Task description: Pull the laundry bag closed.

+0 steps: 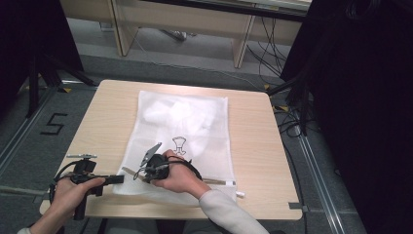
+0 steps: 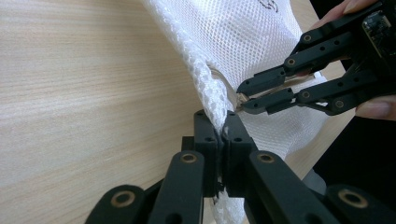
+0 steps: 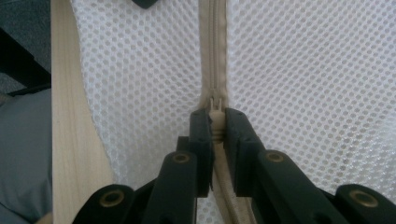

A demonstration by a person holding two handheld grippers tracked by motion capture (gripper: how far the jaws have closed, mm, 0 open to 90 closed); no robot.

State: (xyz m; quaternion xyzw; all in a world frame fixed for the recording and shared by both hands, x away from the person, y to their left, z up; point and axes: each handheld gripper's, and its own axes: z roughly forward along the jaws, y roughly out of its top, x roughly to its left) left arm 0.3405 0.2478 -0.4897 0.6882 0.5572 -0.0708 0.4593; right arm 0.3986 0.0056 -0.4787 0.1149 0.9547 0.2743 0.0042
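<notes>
1. One white mesh bag (image 1: 180, 141) lies flat near the middle of the table (image 1: 97, 122), its zip edge toward the person; a small dark drawing is printed on it, and a paler bundle shows through the mesh at its far end
2. Zip (image 3: 215, 56): a beige strip running along the near edge of the bag, seen lengthwise in the right gripper view
3. Zip pull (image 3: 215, 122): a small beige tab, clamped between the jaws of the right gripper (image 3: 215, 123)
4. Left gripper (image 2: 220, 140): clenched on the near left corner of the bag, with a fold of mesh pinched between its jaws
5. The two grippers meet closely at that corner; in the left gripper view the right gripper's tips (image 2: 243, 99) sit just beyond the left jaws
6. Hands: the left hand (image 1: 73, 192) is at the table's near left edge; the right hand (image 1: 178, 178) rests over the bag
</notes>
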